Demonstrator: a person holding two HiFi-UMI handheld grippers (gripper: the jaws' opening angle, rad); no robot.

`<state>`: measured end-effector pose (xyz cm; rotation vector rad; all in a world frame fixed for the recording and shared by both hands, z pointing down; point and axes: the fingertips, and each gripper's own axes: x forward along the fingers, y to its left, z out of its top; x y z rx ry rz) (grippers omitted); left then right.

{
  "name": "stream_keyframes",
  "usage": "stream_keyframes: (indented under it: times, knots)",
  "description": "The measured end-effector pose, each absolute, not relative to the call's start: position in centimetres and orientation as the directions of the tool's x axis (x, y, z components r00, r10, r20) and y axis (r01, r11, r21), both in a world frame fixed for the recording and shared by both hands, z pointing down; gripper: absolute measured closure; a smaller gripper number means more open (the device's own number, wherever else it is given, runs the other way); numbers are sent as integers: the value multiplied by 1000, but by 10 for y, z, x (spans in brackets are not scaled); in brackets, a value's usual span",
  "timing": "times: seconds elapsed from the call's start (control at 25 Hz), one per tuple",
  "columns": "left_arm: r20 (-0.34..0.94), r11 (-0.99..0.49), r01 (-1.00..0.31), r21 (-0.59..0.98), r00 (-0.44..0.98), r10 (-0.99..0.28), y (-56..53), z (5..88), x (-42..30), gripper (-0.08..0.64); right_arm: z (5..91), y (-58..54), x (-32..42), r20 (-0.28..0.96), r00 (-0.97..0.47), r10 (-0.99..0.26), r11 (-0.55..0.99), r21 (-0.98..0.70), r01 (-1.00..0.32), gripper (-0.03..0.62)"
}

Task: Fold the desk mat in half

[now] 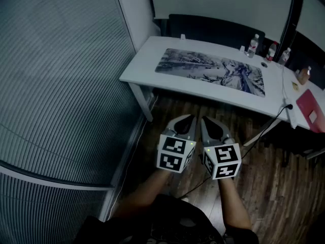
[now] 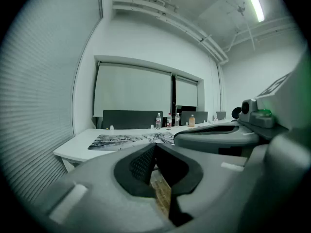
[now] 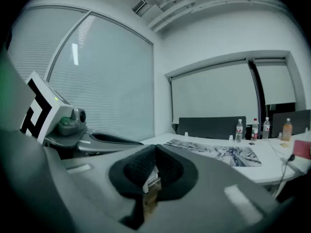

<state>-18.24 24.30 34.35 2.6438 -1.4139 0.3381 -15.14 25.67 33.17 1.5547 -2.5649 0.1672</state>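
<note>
The desk mat (image 1: pixel 212 71), printed with a grey drawing, lies flat and unfolded along the white table (image 1: pixel 142 67). It also shows in the left gripper view as the mat (image 2: pixel 124 140) and in the right gripper view as the mat (image 3: pixel 214 151). My left gripper (image 1: pixel 189 118) and right gripper (image 1: pixel 204 120) hang side by side over the wooden floor, short of the table's near edge. Both are shut with nothing between the jaws. The left gripper (image 2: pixel 154 146) and right gripper (image 3: pixel 155 147) each point toward the table.
Three water bottles (image 1: pixel 252 46) and small items stand at the table's back right. A red folder (image 1: pixel 311 110) lies at the far right, and a cable (image 1: pixel 264 130) hangs off the front edge. Dark chairs (image 1: pixel 213 30) stand behind. A blind-covered glass wall (image 1: pixel 56 75) runs along the left.
</note>
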Motion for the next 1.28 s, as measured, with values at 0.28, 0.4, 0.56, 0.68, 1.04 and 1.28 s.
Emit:
stream_keyframes:
  times: [0.28,0.4,0.56,0.68,1.04,1.28]
  knots:
    - [257,-557,-830,17,542,-800,227,350,-186,555,338,240,-153,169,-444,-880,443,-46,-895,591]
    - [259,-559,-829,32,547,-796,210,355,-191,555,340,224,-157,176,-441,-880,441,-38,-896,591]
    - [259,-574,-817,51,566,-783,171,363,-199,555,348,186,-170,194,-431,-881,435,-27,-900,591]
    - [266,-586,-807,67,581,-769,135,366,-205,555,350,151,-178,209,-416,-885,419,-29,-907,591]
    - [271,-622,-775,108,625,-732,38,366,-242,555,353,63,-213,245,-357,-901,355,-54,-933,591]
    - [260,-657,-743,127,664,-701,-3,368,-255,555,352,22,-229,249,-315,-916,315,-40,-948,591]
